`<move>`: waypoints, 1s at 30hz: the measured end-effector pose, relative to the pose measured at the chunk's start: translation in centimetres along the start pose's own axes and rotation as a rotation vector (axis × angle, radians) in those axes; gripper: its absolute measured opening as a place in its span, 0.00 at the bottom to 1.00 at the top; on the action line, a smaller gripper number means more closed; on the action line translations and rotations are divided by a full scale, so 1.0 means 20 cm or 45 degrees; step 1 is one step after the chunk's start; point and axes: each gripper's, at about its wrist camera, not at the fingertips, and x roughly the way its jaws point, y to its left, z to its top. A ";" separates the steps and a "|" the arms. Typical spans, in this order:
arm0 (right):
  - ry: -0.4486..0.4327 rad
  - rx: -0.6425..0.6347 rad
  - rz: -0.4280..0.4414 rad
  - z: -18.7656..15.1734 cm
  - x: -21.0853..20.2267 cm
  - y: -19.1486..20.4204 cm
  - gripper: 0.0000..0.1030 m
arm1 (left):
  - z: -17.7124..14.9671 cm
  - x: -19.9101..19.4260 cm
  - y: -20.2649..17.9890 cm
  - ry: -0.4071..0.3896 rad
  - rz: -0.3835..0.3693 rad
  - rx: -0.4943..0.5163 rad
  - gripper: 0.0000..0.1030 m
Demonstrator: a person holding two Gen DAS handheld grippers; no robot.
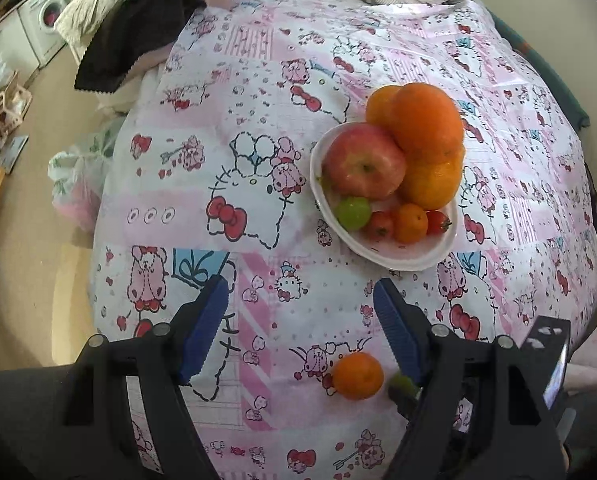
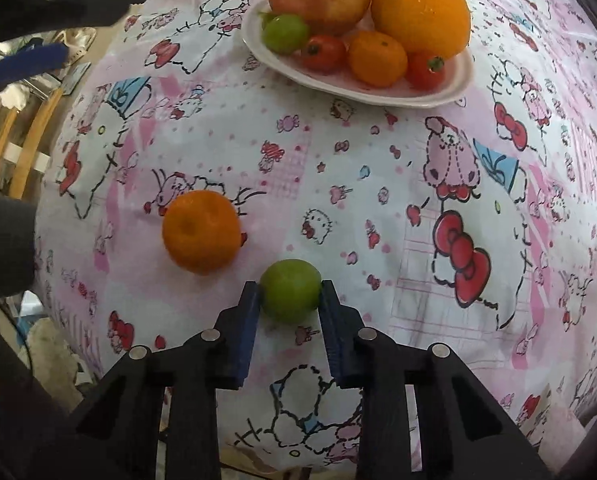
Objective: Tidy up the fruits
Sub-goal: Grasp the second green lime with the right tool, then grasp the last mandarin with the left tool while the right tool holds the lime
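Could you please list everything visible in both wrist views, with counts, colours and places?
White shallow plate: one, far side of the cloth.
Red-yellow apple: one, on the plate, left.
Large oranges: three, piled on the plate.
Small orange mandarin: one, plate front.
Red cherry tomatoes: two, flanking that mandarin.
Small green fruit: one, plate front left.
Loose orange mandarin: one, on the cloth.
Loose green round fruit: one, between the right jaws.
Pink cartoon-print tablecloth: one, covering the table.
Left gripper: jaws open, empty.
Right gripper: jaws touching the loose green fruit.
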 end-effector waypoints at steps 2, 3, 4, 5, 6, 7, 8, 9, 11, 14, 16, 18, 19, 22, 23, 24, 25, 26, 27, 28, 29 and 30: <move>-0.020 0.041 0.025 0.00 -0.03 -0.03 0.30 | 0.00 0.01 0.01 0.011 0.000 -0.009 0.70; -0.044 0.080 0.053 0.00 -0.06 -0.06 0.30 | 0.00 0.01 0.01 0.009 0.006 -0.012 0.70; -0.071 0.119 0.077 0.00 -0.09 -0.10 0.30 | 0.00 0.01 0.02 0.007 0.012 -0.013 0.70; -0.098 0.157 0.100 0.01 -0.13 -0.14 0.30 | -0.01 0.01 0.02 0.006 0.018 -0.016 0.70; -0.134 0.209 0.134 0.00 -0.17 -0.18 0.30 | -0.01 0.01 0.03 0.008 0.018 -0.019 0.70; -0.164 0.255 0.165 0.00 -0.20 -0.22 0.30 | -0.01 0.01 0.03 0.013 0.015 -0.021 0.70; -0.191 0.303 0.199 -0.01 -0.23 -0.26 0.30 | -0.02 0.02 0.03 0.021 0.014 -0.018 0.70; -0.217 0.355 0.233 -0.01 -0.25 -0.31 0.30 | -0.02 0.03 0.02 0.032 0.015 -0.012 0.70; -0.258 0.429 0.284 0.01 -0.29 -0.37 0.30 | -0.04 0.06 0.00 0.067 0.014 0.014 0.70; -0.308 0.491 0.312 0.03 -0.33 -0.43 0.30 | -0.09 0.13 -0.07 0.157 -0.005 0.102 0.70; -0.332 0.514 0.312 0.05 -0.36 -0.44 0.30 | -0.14 0.17 -0.12 0.228 -0.028 0.163 0.70; -0.344 0.534 0.318 0.06 -0.36 -0.45 0.30 | -0.20 0.23 -0.19 0.329 -0.055 0.260 0.70; -0.346 0.542 0.322 0.05 -0.37 -0.46 0.30 | -0.23 0.25 -0.22 0.359 -0.054 0.303 0.70; -0.345 0.550 0.325 0.03 -0.37 -0.48 0.30 | -0.31 0.29 -0.31 0.390 -0.021 0.420 0.70; -0.343 0.553 0.325 0.04 -0.37 -0.48 0.30 | -0.33 0.30 -0.33 0.393 -0.013 0.451 0.70; -0.342 0.555 0.323 0.04 -0.36 -0.48 0.30 | -0.34 0.31 -0.35 0.395 -0.005 0.478 0.70; -0.341 0.554 0.322 0.05 -0.36 -0.48 0.30 | -0.35 0.32 -0.37 0.397 0.004 0.508 0.70; -0.341 0.553 0.321 0.05 -0.36 -0.48 0.30 | -0.36 0.33 -0.38 0.397 0.015 0.529 0.69; -0.341 0.549 0.318 0.06 -0.36 -0.48 0.30 | -0.37 0.34 -0.40 0.397 0.027 0.550 0.67; -0.341 0.543 0.313 0.06 -0.36 -0.47 0.30 | -0.38 0.35 -0.41 0.401 0.030 0.562 0.60; -0.341 0.535 0.305 0.06 -0.36 -0.47 0.30 | -0.39 0.36 -0.42 0.407 0.029 0.570 0.49; -0.341 0.532 0.305 0.07 -0.36 -0.47 0.30 | -0.39 0.37 -0.42 0.412 0.042 0.578 0.46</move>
